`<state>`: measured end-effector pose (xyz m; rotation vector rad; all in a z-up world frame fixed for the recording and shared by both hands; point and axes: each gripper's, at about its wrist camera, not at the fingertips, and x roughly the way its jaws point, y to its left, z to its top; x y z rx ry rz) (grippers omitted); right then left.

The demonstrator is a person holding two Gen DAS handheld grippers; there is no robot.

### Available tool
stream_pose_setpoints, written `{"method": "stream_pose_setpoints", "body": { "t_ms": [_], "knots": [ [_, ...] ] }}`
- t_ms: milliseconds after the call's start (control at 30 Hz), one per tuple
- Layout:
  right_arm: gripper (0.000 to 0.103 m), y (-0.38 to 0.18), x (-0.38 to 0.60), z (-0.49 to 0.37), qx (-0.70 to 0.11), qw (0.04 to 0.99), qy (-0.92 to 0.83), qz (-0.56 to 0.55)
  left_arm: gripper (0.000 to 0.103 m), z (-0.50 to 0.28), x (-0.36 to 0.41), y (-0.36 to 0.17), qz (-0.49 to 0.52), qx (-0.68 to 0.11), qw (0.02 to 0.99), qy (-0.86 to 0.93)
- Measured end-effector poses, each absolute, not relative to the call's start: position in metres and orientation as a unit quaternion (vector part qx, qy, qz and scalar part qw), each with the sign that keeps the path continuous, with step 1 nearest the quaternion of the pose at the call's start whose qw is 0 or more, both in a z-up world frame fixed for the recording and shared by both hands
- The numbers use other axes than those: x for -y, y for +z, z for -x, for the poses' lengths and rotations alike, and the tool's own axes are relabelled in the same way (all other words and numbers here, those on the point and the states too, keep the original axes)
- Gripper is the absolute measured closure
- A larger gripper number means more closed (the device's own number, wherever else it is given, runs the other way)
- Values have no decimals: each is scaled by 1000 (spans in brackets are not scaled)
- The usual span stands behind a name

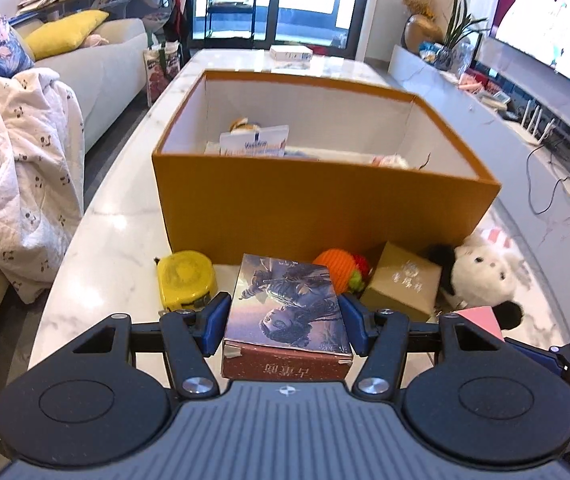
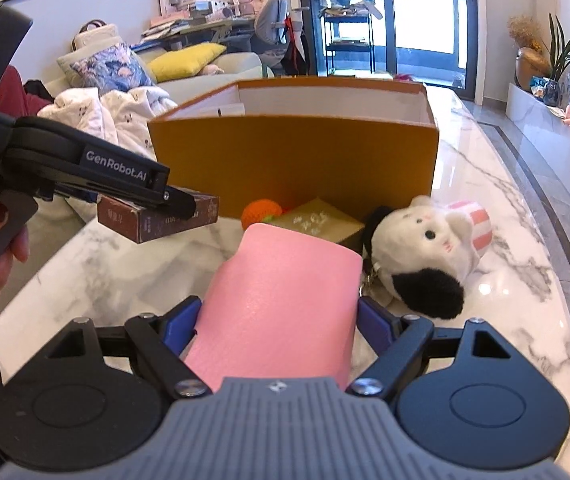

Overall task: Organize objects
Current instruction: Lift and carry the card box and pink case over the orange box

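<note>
My left gripper (image 1: 285,308) is shut on a picture-printed card box (image 1: 285,304), lifted off the marble table (image 1: 117,220) in front of the open orange box (image 1: 325,208). My right gripper (image 2: 281,312) is shut on a pink wallet (image 2: 285,304), also held above the table. From the right wrist view, the left gripper (image 2: 181,204) with the card box (image 2: 157,220) hangs at the left near the orange box (image 2: 293,160). Inside the orange box lie several small items, among them a white packet (image 1: 255,142).
Against the orange box's near wall lie a yellow tape measure (image 1: 185,276), an orange knitted toy (image 1: 333,272), a small tan carton (image 1: 405,284) and a white plush cat (image 2: 425,240). A sofa with a blanket (image 1: 17,184) runs along the left. A TV console (image 1: 525,132) stands right.
</note>
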<state>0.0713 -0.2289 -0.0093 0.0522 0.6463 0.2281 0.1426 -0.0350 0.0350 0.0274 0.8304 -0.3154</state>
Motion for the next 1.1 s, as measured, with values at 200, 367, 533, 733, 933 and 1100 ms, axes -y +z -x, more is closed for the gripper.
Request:
{"method": "stream_pose_setpoints", "body": {
  "t_ms": [200, 367, 533, 733, 933, 1100],
  "knots": [
    [19, 24, 231, -66, -275, 954, 117, -34, 35, -138, 32, 67, 4, -358, 919, -164],
    [19, 68, 240, -93, -227, 967, 108, -39, 35, -170, 44, 95, 6, -318, 935, -155],
    [19, 93, 253, -154, -209, 972, 92, -64, 35, -232, 58, 95, 1, -303, 943, -136],
    [19, 65, 267, -235, -242, 962, 77, -100, 35, -289, 60, 58, 8, -320, 942, -106],
    [19, 32, 260, -273, -279, 953, 66, -97, 35, -306, 65, 31, 3, -334, 938, -99],
    [19, 21, 246, -284, -292, 954, 46, -47, 35, -301, 74, 24, -40, -330, 938, -96]
  ]
}}
